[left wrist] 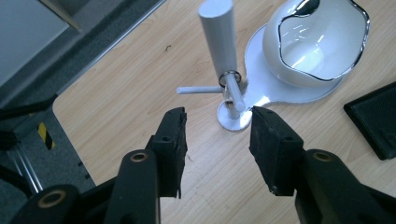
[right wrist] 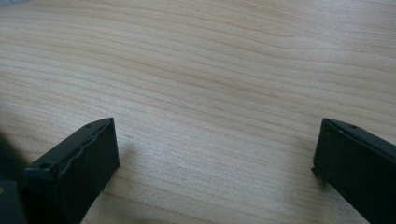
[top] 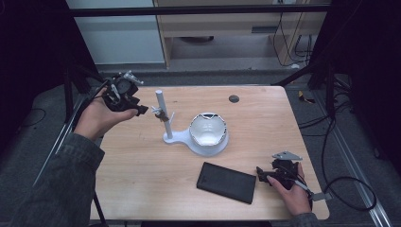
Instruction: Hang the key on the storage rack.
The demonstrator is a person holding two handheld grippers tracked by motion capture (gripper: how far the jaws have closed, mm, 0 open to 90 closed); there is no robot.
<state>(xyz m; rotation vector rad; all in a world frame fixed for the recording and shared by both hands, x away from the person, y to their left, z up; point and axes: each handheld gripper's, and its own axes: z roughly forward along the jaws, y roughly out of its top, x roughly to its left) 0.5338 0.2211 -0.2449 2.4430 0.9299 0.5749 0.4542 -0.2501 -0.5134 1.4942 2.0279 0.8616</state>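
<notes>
A white stand (top: 169, 137) rises mid-table with an upright pole (top: 162, 111) and short side pegs. A metal ring (left wrist: 230, 78) hangs on one peg. Joined to its base is a white, chrome-rimmed bowl (top: 208, 128). A flat black case (top: 226, 182) lies in front of the bowl. My left gripper (top: 141, 109) is held up left of the pole, open, nothing between its jaws; in the left gripper view the left gripper (left wrist: 217, 119) points at the pegs. My right gripper (top: 261, 173) rests low at the front right, just right of the case, jaws wide open over bare wood (right wrist: 215, 140).
A small dark round disc (top: 233, 99) sits in the tabletop near the far edge. Cables (top: 340, 184) trail on the floor to the right of the table. Black frame legs (top: 326, 71) stand at the far corners.
</notes>
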